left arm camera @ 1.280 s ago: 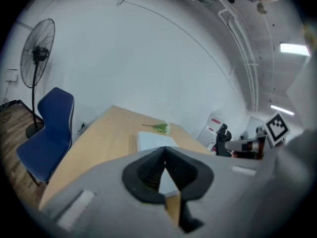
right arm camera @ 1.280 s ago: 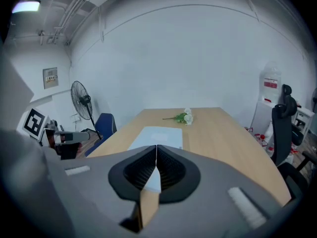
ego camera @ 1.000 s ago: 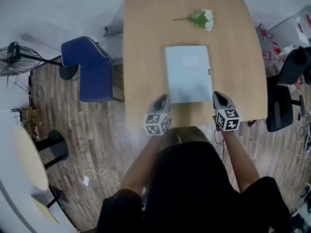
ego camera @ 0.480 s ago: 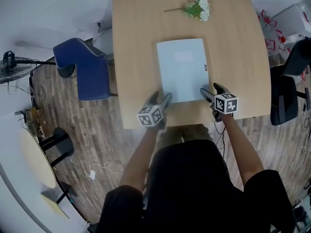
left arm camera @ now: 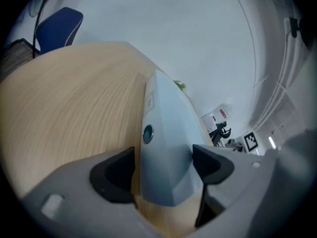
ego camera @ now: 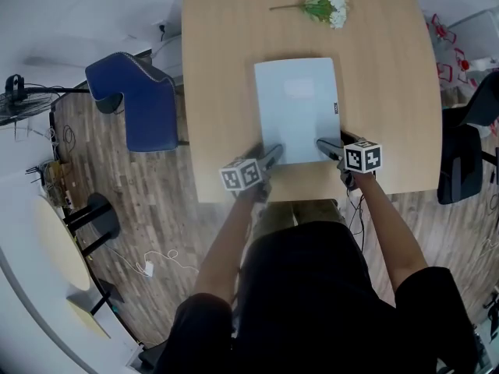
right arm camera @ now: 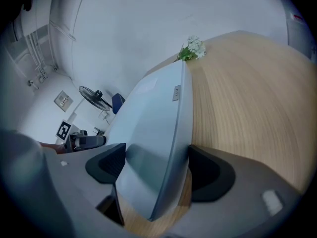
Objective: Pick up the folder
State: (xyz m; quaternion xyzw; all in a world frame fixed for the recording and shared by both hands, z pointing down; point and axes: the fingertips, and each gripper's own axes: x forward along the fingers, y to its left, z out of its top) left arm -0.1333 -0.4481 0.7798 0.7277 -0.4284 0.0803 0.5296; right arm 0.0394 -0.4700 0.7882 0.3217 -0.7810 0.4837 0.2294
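Observation:
A pale grey-blue folder (ego camera: 296,107) lies flat on the wooden table (ego camera: 218,92). My left gripper (ego camera: 269,156) sits at its near left corner and my right gripper (ego camera: 327,148) at its near right corner. Both pairs of jaws are opening wide. In the left gripper view the folder (left arm camera: 166,133), with a round hole in its spine, reaches in between the jaws of the left gripper (left arm camera: 163,165). In the right gripper view the folder (right arm camera: 148,133) likewise lies between the jaws of the right gripper (right arm camera: 156,170). Neither gripper's pads visibly press on it.
A sprig of white flowers (ego camera: 327,6) lies at the table's far end, beyond the folder. A blue chair (ego camera: 136,100) stands left of the table, a black chair (ego camera: 460,162) to its right. A floor fan (ego camera: 15,104) and a round table (ego camera: 54,240) are further left.
Both grippers have come down and forward onto the folder's near corners. Their jaws, shut one second ago, now stand wide around those corners.

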